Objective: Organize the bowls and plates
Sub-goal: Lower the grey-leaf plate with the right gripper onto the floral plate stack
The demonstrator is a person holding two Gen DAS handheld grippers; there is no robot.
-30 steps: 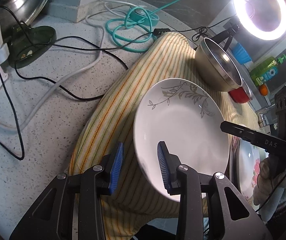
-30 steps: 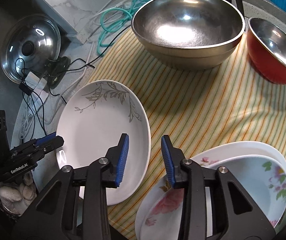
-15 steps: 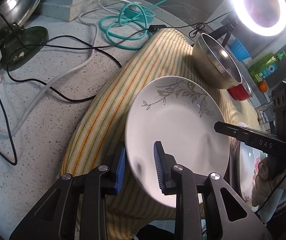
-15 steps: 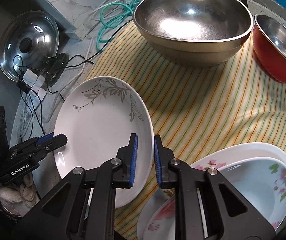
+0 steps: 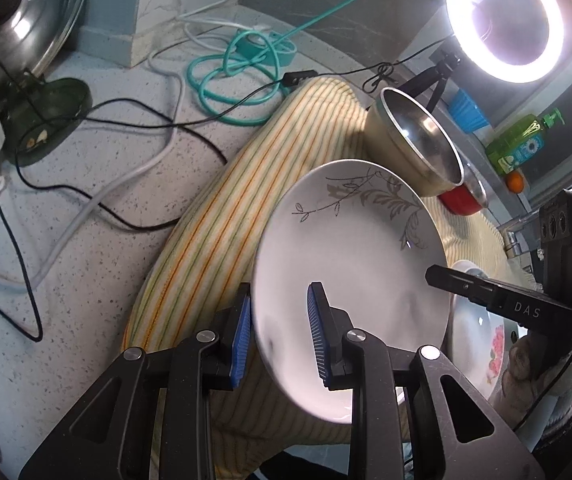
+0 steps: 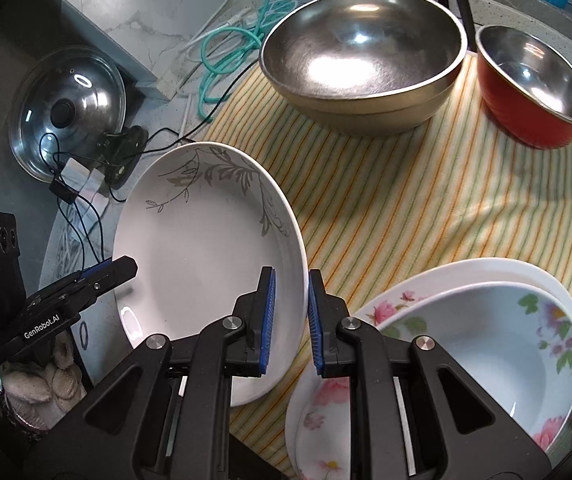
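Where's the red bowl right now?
In the right wrist view, the red bowl sits upper right on the striped cloth, just right of the large steel bowl, far from the leaf-pattern plate.

The right claw (image 6: 289, 316) pinches the right rim of the leaf-patterned white plate (image 6: 201, 248) at centre frame, the left claw (image 6: 105, 274) holding its left edge, with flowered dishes (image 6: 466, 344) lower right.

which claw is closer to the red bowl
Right. The right claw grips the leaf plate on its rim nearer the red bowl; the left claw grips the far rim.
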